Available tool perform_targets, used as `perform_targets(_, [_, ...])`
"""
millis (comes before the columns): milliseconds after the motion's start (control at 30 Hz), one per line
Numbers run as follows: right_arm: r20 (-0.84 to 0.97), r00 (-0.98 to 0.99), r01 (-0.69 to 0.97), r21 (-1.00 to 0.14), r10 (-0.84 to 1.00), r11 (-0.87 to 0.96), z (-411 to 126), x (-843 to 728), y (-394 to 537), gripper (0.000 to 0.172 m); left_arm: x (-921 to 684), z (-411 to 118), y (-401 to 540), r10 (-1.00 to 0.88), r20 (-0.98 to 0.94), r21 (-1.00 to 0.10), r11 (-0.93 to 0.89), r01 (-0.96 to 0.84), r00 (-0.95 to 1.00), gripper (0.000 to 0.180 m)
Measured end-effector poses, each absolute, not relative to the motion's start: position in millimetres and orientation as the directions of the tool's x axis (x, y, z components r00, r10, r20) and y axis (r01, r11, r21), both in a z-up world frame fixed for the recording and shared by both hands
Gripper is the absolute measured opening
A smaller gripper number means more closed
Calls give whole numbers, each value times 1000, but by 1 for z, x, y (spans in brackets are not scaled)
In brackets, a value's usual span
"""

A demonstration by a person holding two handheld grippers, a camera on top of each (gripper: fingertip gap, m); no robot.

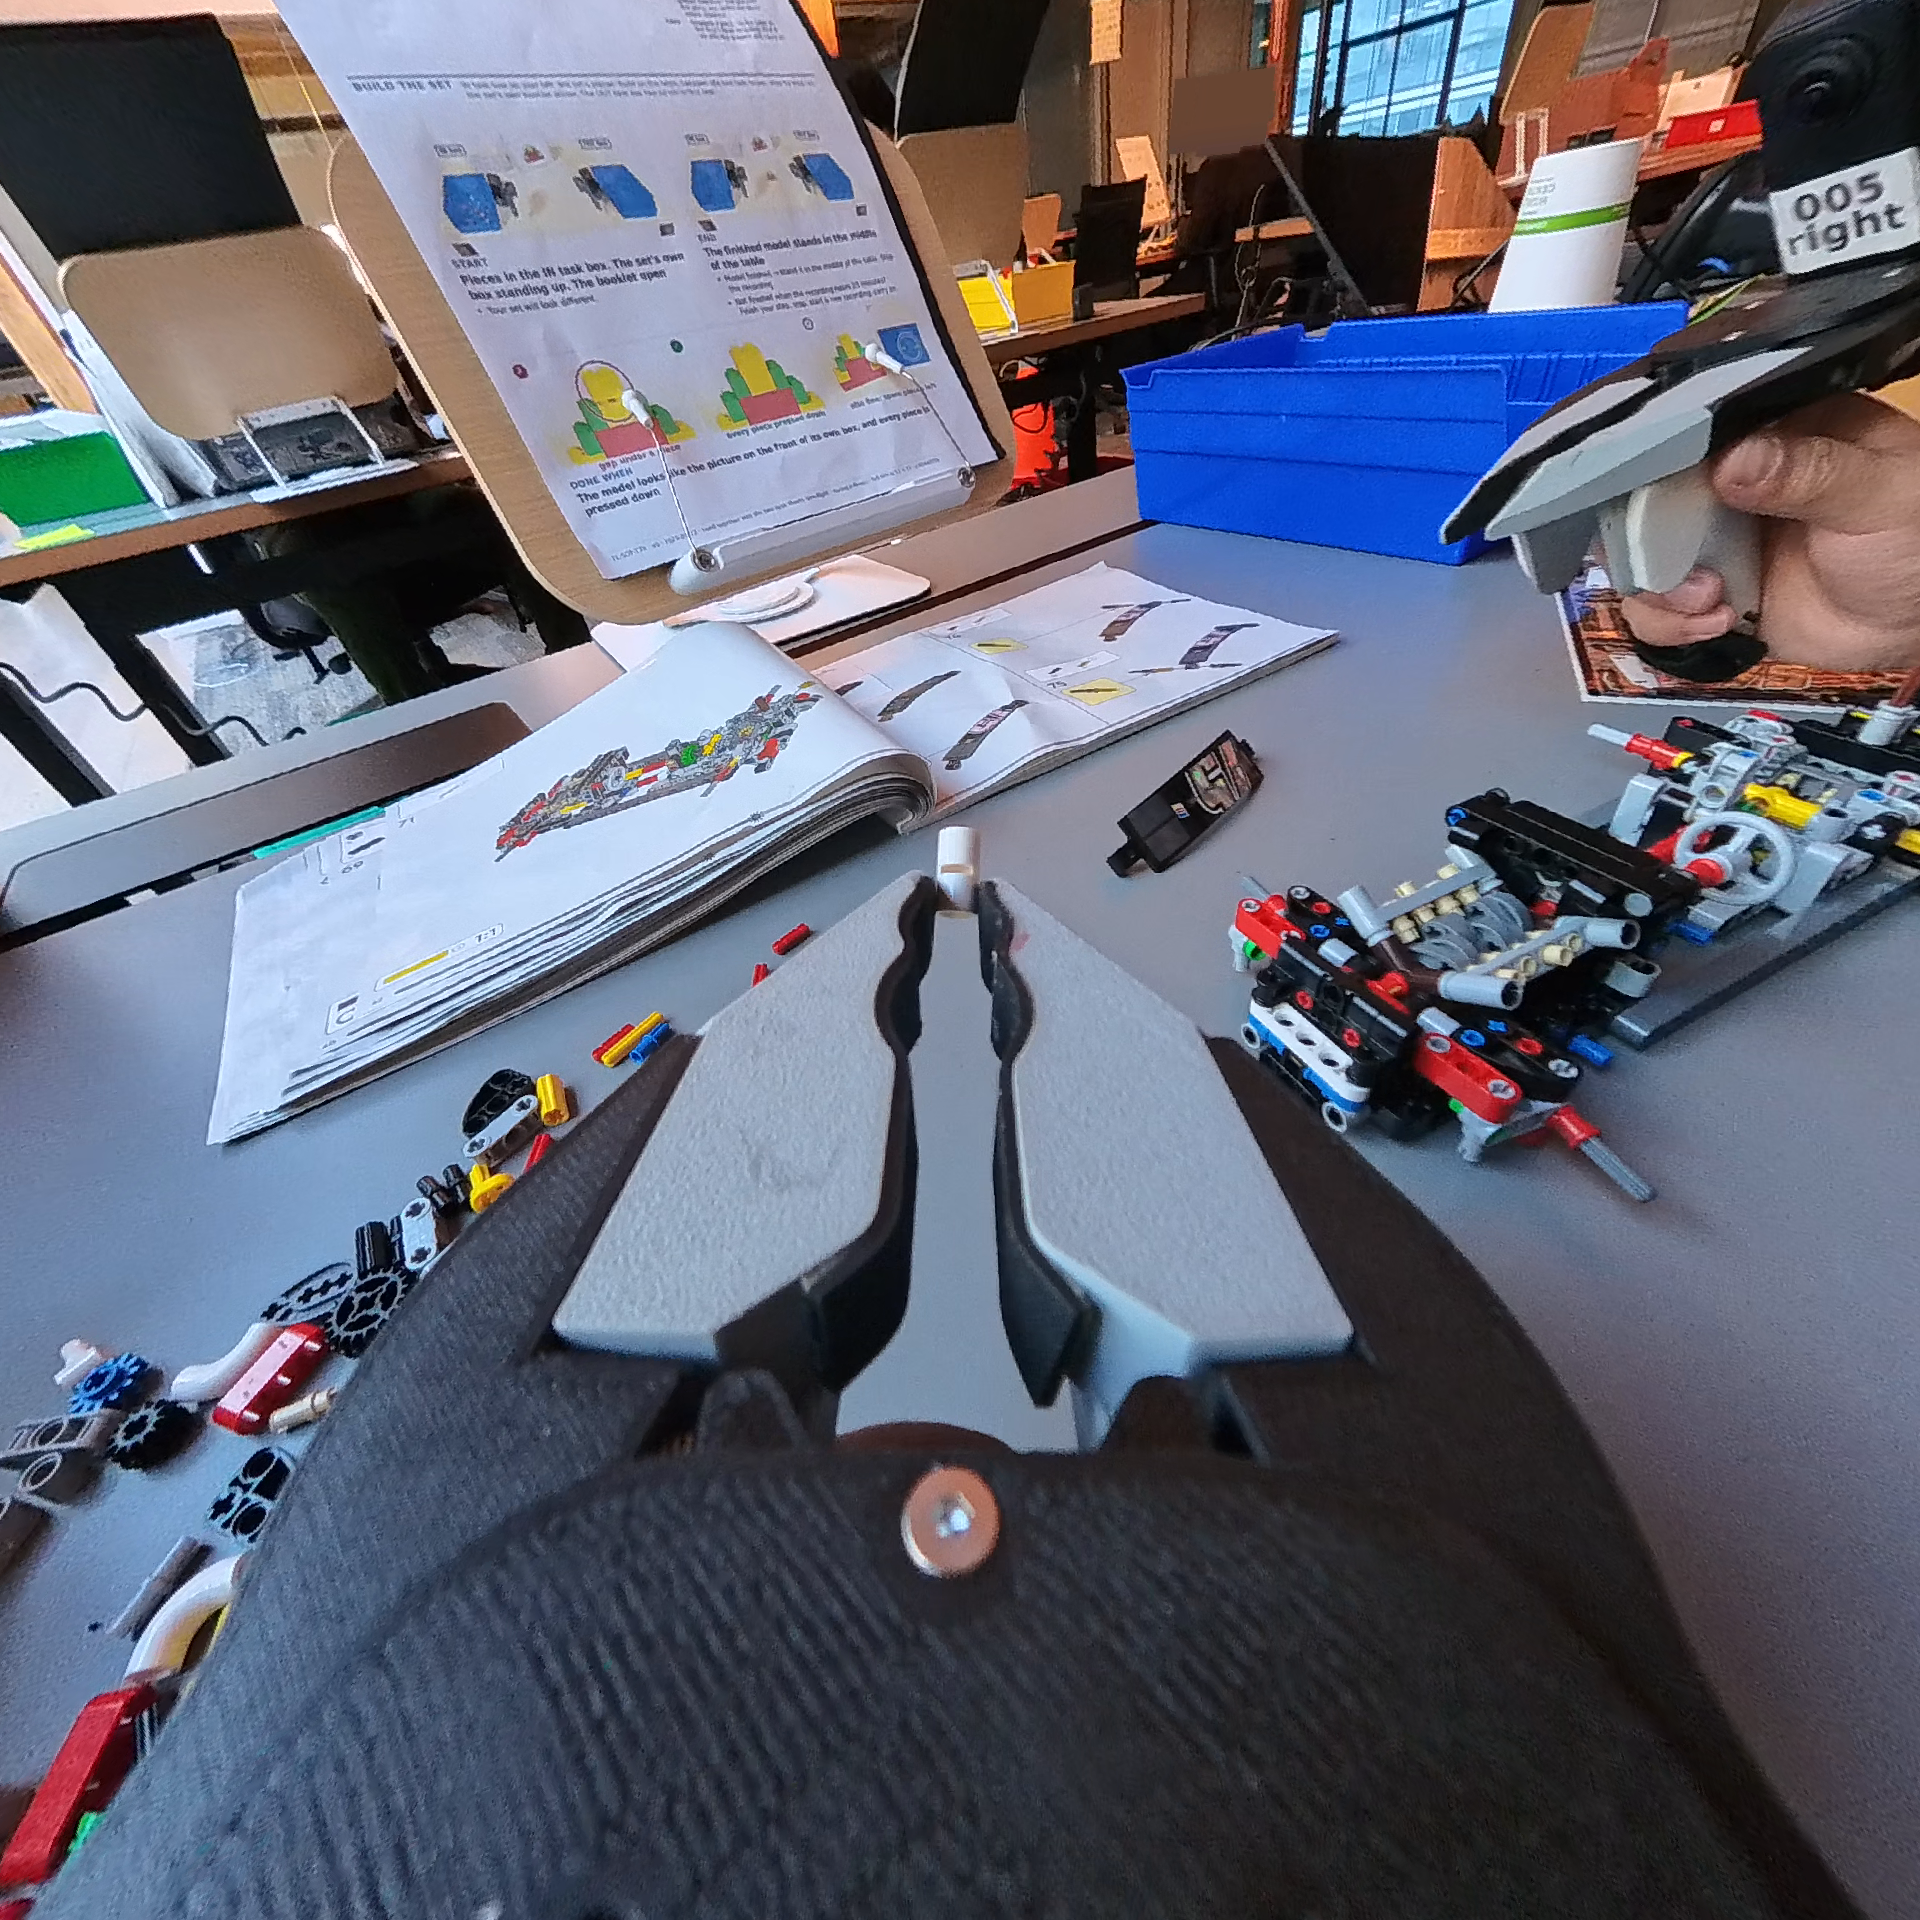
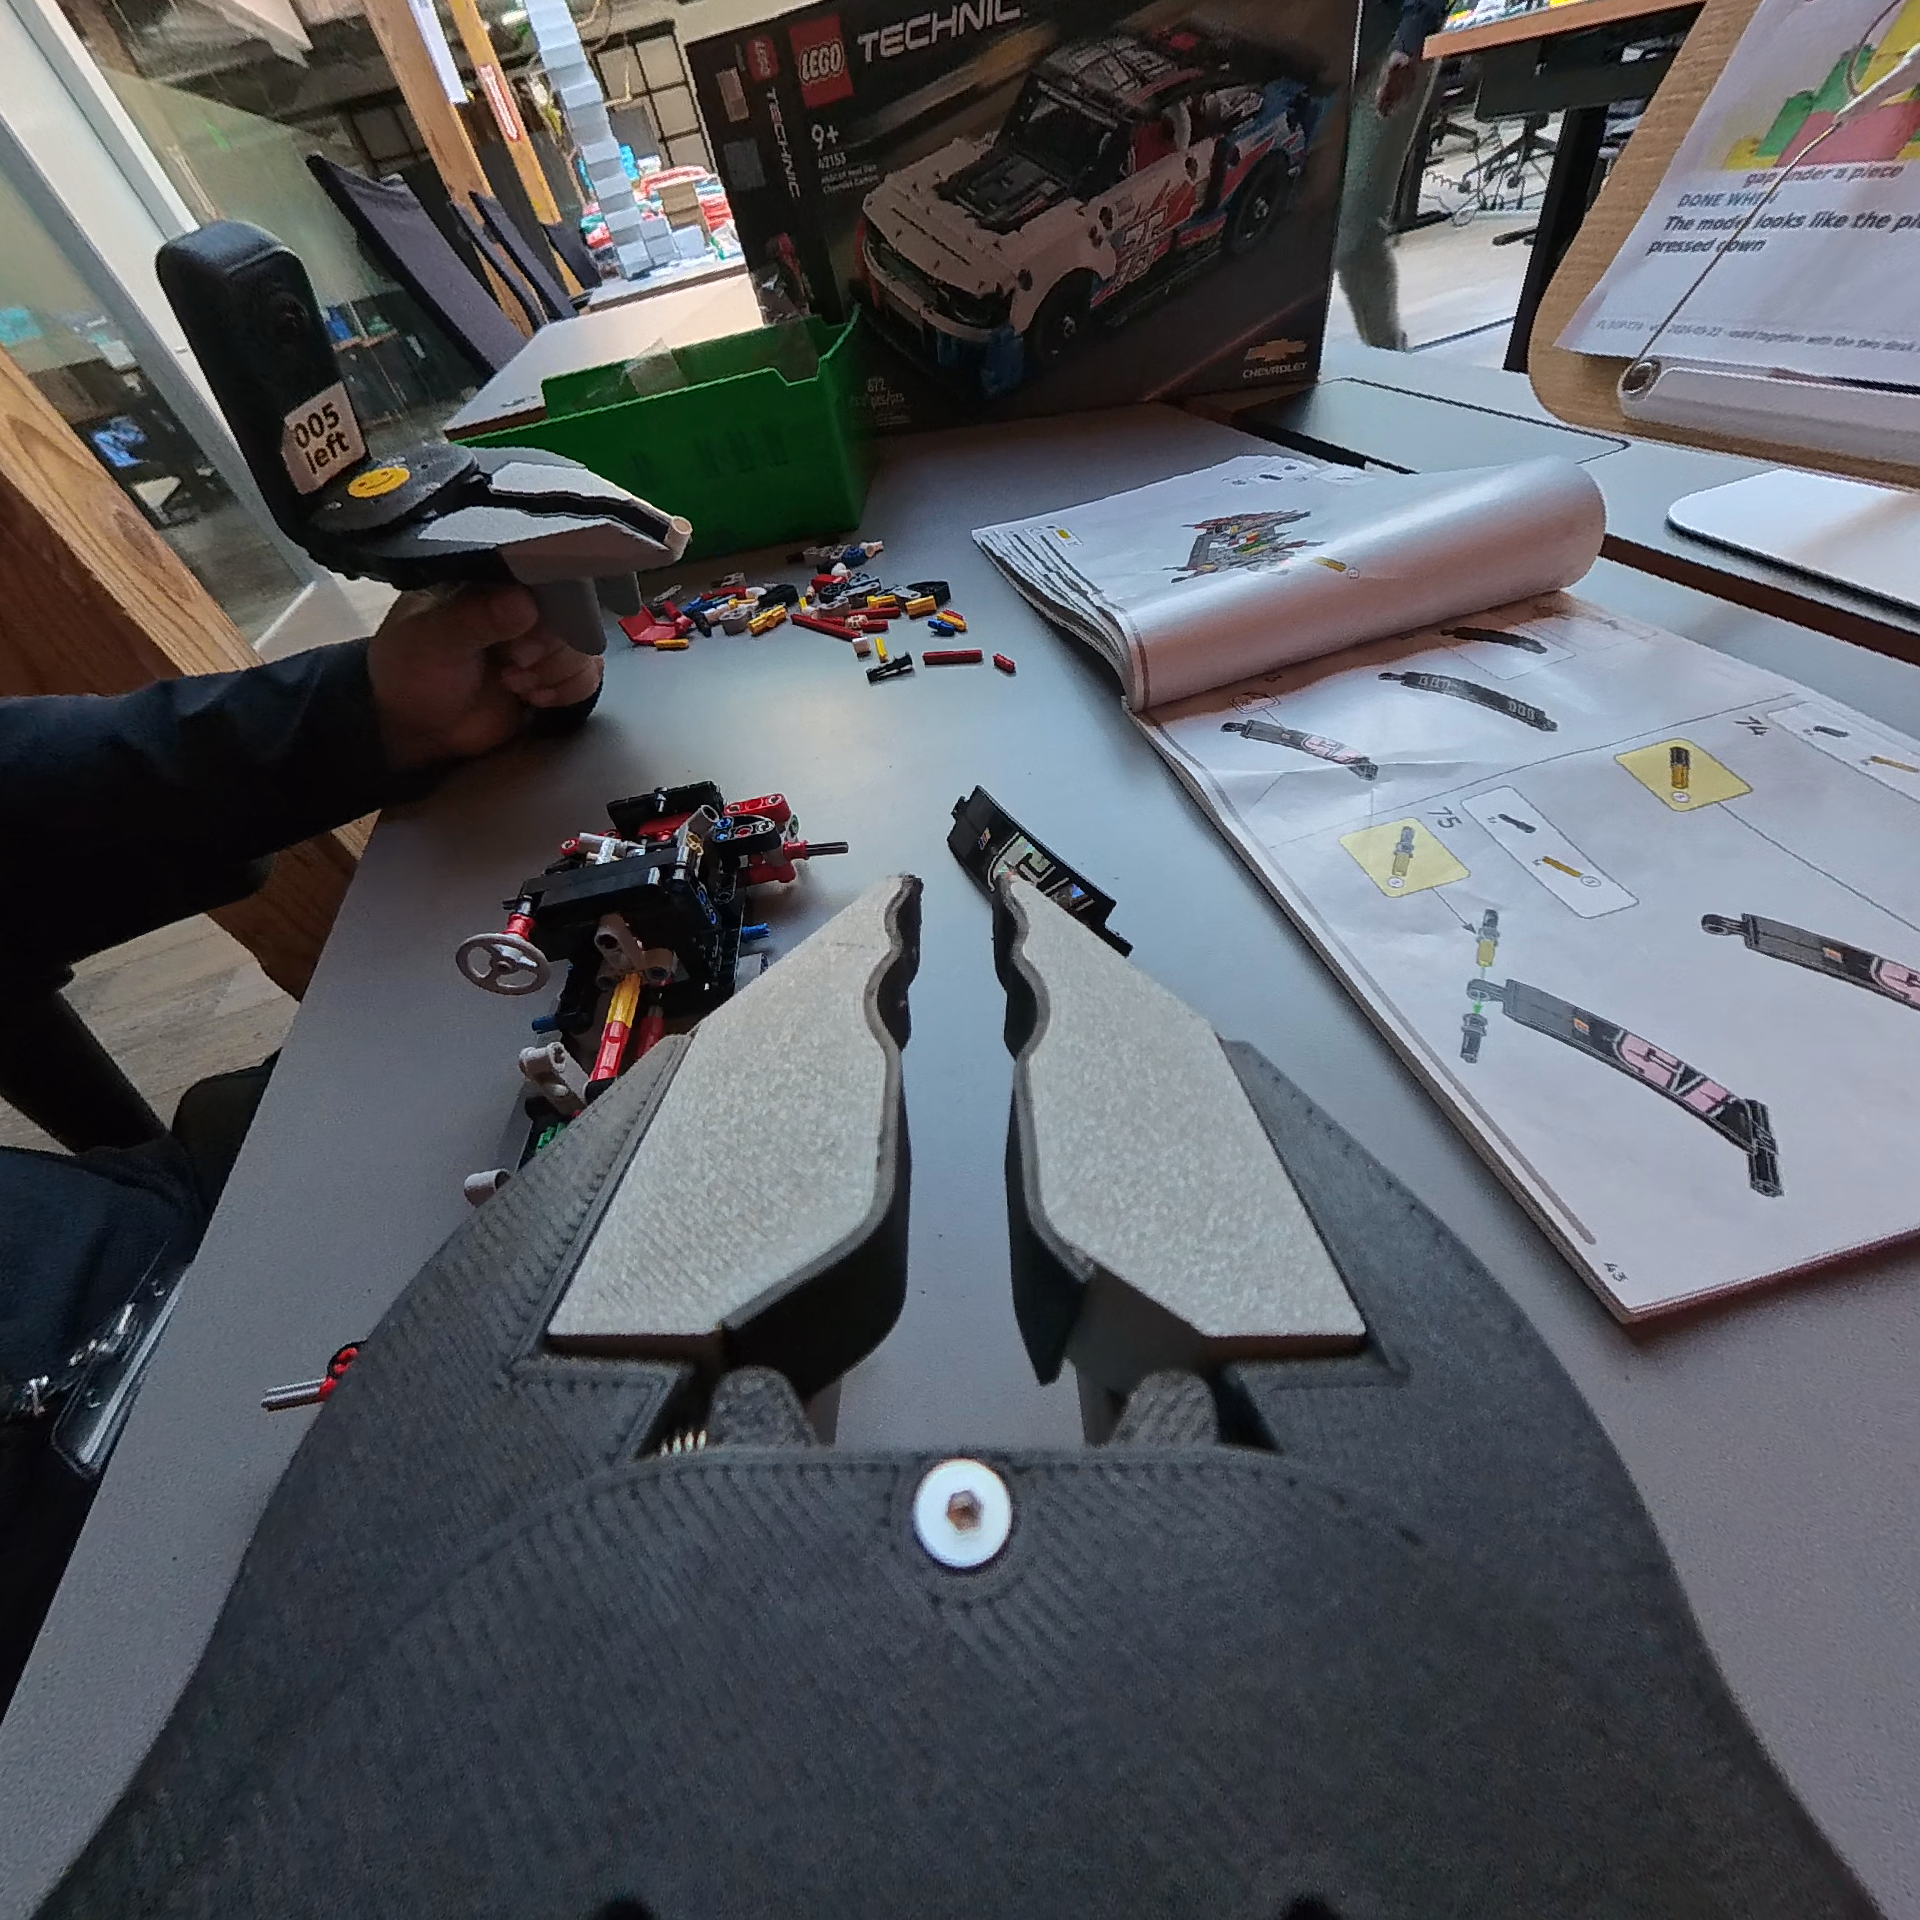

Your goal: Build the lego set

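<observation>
**Grippers over a half-built brick car**

Table [image 2: 883, 748] carries an open booklet [image 1: 582, 862] at eleven o'clock and a car chassis [image 1: 1455, 997] at three. Left gripper [image 1: 954, 896] pinches a small white peg [image 1: 954, 862]. Right gripper [image 2: 958, 899] hangs narrowly parted and bare above a black panel [image 2: 1023, 857].

A blue bin [image 1: 1351, 416] sits at upper right of the left wrist view, a paper sheet on a wooden stand [image 1: 644, 291] upper centre; a green bin [image 2: 727, 436] and model-car box [image 2: 1039, 197] fill the right view's top
</observation>
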State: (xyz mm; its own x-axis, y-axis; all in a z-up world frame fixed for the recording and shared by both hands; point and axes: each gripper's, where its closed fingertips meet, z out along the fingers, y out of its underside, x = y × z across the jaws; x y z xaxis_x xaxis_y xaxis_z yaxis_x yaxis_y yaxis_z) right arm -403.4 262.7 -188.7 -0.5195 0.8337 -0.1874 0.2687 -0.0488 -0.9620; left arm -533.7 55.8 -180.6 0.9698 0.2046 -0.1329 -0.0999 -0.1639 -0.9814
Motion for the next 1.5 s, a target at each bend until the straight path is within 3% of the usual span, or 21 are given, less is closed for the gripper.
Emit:
perform_targets(800, [-189, -514, 281, -959, 837, -43, -191, -404, 263, 10, -540, -184, 56, 239, -124, -979, -185, -81, 963, 5])
perform_targets(933, [-190, -513, 285, -958, 837, -43, -192, -404, 263, 10, -558, -190, 54, 340, -86, -975, -221, -10, 937, 5])
perform_targets(1100, [-184, -509, 283, -958, 841, -39, -191, -404, 264, 10, -582, -231, 44, 415, -3, -883, -429, 193, 910, 5])
perform_targets(1333, [-186, -511, 293, -956, 839, -33, -194, -404, 263, 10, -618, -270, 4, 485, -136, -720, -648, 250, 864, 6])
perform_targets(1500, [-183, -516, 307, -951, 837, -18, -198, -405, 260, 10, -628, -270, -3, 525, -64, -728, -606, 320, 849, 11])
